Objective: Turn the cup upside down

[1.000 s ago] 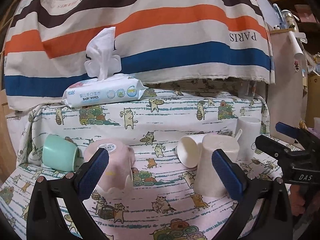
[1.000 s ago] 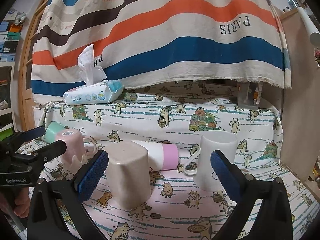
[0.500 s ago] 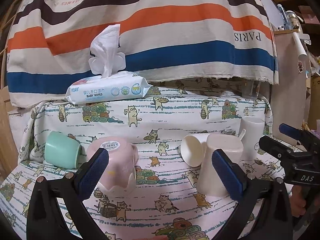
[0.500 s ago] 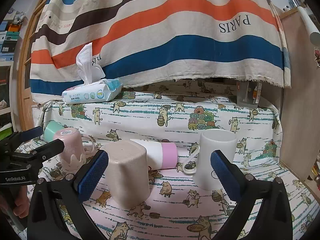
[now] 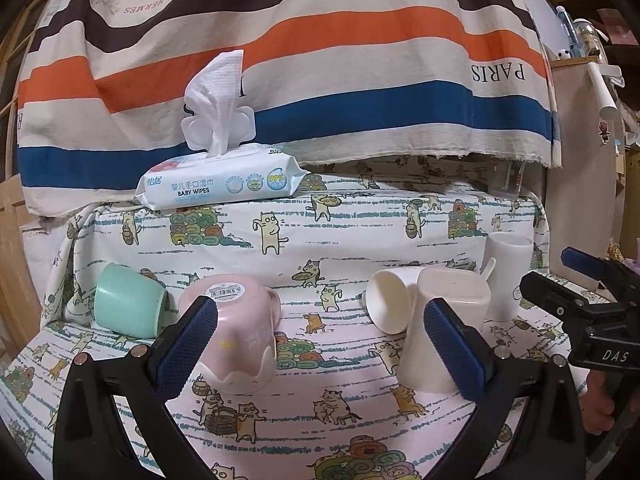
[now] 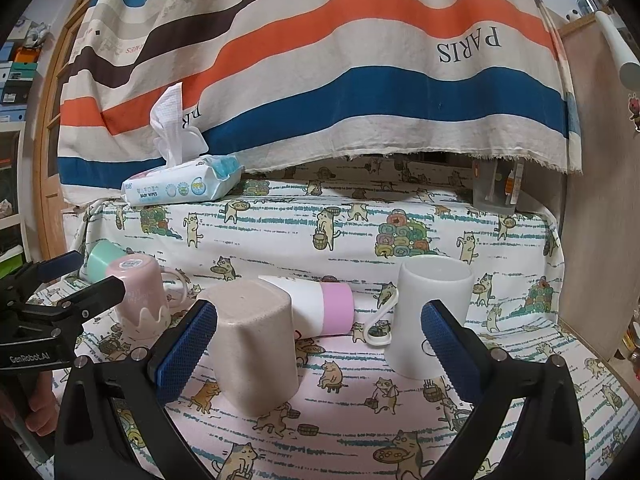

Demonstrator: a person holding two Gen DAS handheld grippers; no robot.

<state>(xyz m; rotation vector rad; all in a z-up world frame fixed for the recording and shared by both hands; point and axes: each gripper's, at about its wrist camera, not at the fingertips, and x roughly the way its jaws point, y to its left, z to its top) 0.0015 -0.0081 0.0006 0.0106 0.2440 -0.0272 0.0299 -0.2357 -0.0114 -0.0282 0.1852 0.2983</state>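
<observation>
- Left claw and right claw: both spread wide, holding nothing.
- Five cups on the cat-print tabletop: beige square plastic cup inverted at 9 o'clock; white handled mug upright at 2 o'clock; white-and-pink cup lying between; pink scalloped mug inverted and mint cup at 10 o'clock.
- One baby-wipes pack at 11 o'clock, farthest.

Left gripper drifting back and up — the pink mug and beige cup sink lower in its view. Right gripper easing away too — cups sit lower.
</observation>
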